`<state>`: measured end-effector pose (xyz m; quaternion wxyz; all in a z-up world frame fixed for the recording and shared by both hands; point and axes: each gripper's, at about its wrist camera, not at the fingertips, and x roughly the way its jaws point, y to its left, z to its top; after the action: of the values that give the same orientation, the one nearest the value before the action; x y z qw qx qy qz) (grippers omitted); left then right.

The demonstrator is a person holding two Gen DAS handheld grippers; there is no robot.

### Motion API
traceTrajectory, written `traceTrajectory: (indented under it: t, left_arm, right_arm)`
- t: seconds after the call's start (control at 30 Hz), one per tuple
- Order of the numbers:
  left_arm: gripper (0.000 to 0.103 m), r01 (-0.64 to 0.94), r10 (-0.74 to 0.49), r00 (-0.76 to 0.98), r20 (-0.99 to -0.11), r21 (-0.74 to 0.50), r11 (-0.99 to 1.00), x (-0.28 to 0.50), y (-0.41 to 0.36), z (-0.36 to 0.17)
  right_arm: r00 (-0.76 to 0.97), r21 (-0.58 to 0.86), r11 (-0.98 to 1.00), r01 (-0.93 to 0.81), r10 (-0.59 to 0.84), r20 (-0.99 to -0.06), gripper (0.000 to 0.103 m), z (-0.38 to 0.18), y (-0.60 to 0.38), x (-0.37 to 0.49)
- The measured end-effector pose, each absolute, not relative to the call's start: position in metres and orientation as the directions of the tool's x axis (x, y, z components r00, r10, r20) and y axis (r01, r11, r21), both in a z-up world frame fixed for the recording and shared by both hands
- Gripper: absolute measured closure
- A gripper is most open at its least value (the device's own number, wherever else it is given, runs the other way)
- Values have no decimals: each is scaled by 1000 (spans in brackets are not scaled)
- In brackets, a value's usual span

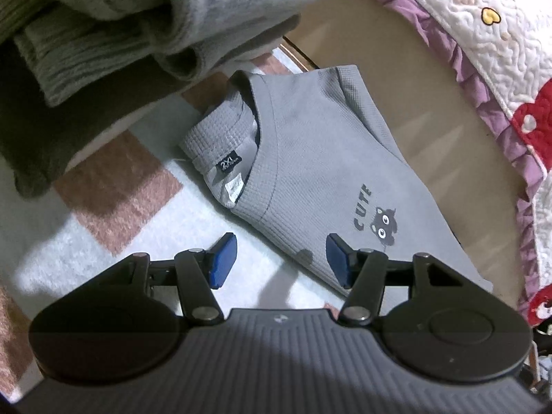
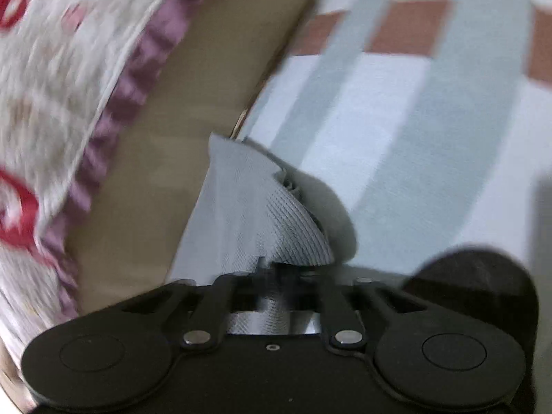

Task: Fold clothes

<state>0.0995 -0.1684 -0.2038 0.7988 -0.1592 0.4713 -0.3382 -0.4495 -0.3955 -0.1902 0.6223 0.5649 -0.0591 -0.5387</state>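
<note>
Both tools: left [image 1: 281, 260] wide, right [image 2: 272, 269] seemingly pinching shirt [image 1: 310, 158].

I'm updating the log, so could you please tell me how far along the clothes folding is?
Partly done. The grey shirt already lies narrowed into a strip on the checked blanket. In hand: the right hand-held gripper is shut on grey waffle fabric, apparently that shirt's, while the left hand-held gripper hovers open above its edge. Left: the final fold, and the rumpled pile of clothes beyond.
</note>
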Motion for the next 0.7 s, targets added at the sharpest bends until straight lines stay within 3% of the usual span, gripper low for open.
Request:
traceTrajectory:
  t: [0.13,0.2,0.23,0.33,0.53,0.63,0.7]
  left_arm:
    - [47,417,-683,388,-619,-543,729,105,-182,-206]
    - [68,429,-676,413,-611,-524,736,109,-189,-207]
    - [89,426,-669,422,-612,-517,742,111,-189,-208]
    - [92,423,-659,448,-604,-506,752,112,-188,-206]
    - [90,487,-578,502,-643,-342,804,97,-204,-196]
    - [81,424,-603,466,-648,-434,795,107,-197,-202]
    - [76,384,-637,446,-629,-508,771,117,-191,-206]
  right_arm:
    - [375,636,-89,767,-742,-556,95,-170,-398,-441]
    - [348,526,-10,850,-738,-577,95,-164,-398,-433]
    - [326,453,30,891,-737,-592,95,-163,-395,-428]
    - [289,333,92,939,-736,-612,95,-160,-391,-420]
    - [245,207,143,968,-726,-643,97,-156,-378,-415]
    - [268,272,113,955,-717,-643,95,-157,-381,-422]
    - [291,328,88,941,-706,-645,83,-161,-386,-427]
